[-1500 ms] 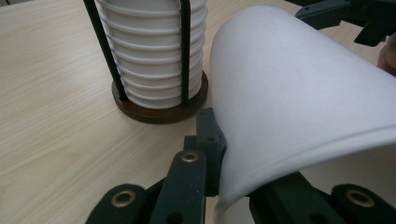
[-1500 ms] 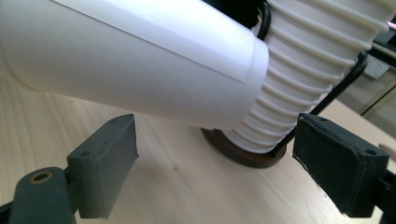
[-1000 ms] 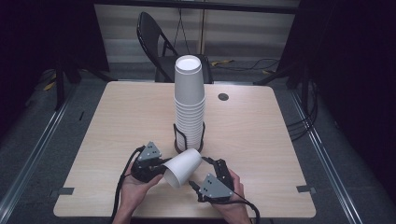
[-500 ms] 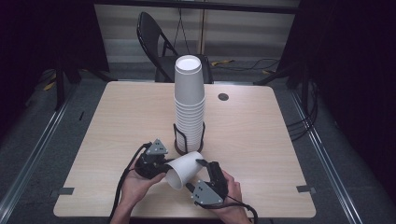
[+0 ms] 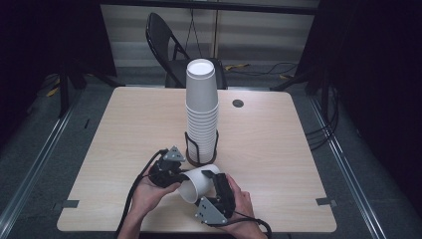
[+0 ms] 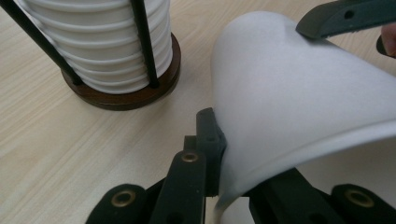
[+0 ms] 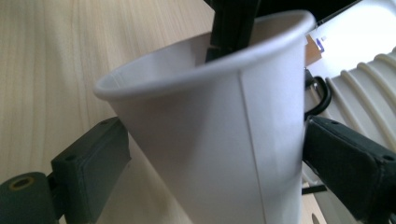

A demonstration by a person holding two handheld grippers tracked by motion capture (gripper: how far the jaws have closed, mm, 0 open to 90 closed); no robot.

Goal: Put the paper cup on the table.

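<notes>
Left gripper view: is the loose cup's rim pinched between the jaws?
Yes, the left gripper has its jaws shut on the rim wall of the cup, one jaw inside and one outside.

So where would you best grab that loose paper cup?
Across its side wall, one jaw on each flank. The paper cup lies tilted and tapers, so the straight sides give flat bearing. The right hand-held gripper straddles it that way; the left hand-held gripper pinches the thin rim, one jaw inside.
</notes>
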